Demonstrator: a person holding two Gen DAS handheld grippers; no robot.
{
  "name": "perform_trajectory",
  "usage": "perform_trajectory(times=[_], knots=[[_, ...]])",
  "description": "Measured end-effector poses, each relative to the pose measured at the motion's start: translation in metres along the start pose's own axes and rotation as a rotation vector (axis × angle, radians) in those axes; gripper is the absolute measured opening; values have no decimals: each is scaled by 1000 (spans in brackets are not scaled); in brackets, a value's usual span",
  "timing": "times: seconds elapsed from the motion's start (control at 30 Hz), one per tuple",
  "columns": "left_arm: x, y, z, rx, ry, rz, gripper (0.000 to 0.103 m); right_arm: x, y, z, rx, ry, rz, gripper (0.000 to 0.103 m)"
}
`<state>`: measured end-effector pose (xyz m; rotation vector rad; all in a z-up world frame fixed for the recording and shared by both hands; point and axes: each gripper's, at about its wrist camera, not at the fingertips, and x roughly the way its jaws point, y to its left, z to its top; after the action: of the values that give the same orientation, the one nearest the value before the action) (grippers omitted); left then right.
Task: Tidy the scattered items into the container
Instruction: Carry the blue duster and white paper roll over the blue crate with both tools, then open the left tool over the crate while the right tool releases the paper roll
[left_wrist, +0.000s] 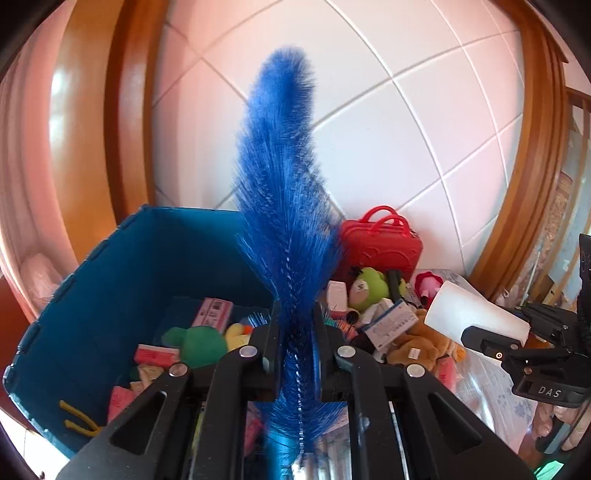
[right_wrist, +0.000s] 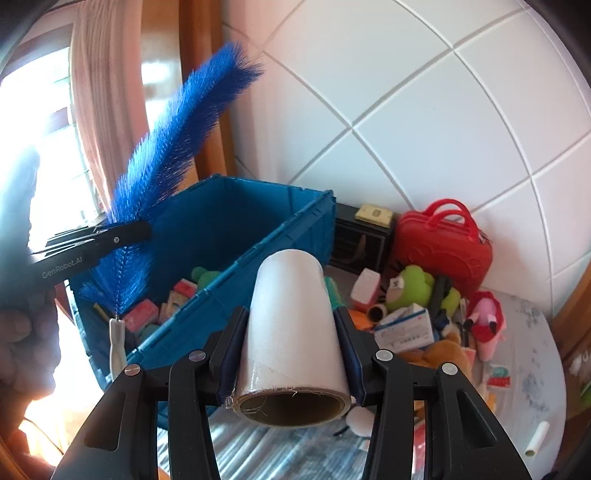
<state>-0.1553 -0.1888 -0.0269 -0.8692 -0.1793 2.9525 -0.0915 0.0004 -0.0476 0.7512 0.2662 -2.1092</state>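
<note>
Brush is clamped in the left claw, roll in the right claw. Long bristles could snag the bin rim and tip out; the smooth roll might slip.

Worktop under a pale patterned cover, against a white tiled wall

The worktop carries a blue crate at the left, and just right of it a black box with a red case beside that, both at the wall. In front of the case lies a heap: a green plush, small cartons, a pink and red plush and a brown plush. Apart from the heap, near the right edge, lies a small white tube
</note>
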Motion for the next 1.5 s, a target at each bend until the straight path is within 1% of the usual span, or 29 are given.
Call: perform_trajectory(times=[0.07, 0.3, 0.57, 0.77, 1.03, 1.4, 1.47, 1.5], knots=[[-4, 16, 3, -18, 0, 7, 11, 8, 13, 7, -13, -2, 20, 46], [-15, 57, 10, -25, -18, 51, 11, 30, 50, 23, -39, -15, 76, 46], [-13, 99, 21, -21, -26, 63, 11, 49, 83, 40, -49, -34, 105, 46], [-1, 124, 30, -15, -24, 58, 11, 61, 107, 52, -50, -41, 114, 46], [13, 155, 38, -9, -12, 45, 11, 84, 136, 62, -57, -23, 121, 46], [28, 182, 45, -11, 1, 35, 11, 114, 160, 71, -64, 10, 130, 46], [28, 186, 47, -22, -7, 16, 11, 117, 163, 73, -65, 11, 130, 46], [26, 189, 48, -39, -19, -2, 17, 118, 164, 74, -65, 8, 128, 46]])
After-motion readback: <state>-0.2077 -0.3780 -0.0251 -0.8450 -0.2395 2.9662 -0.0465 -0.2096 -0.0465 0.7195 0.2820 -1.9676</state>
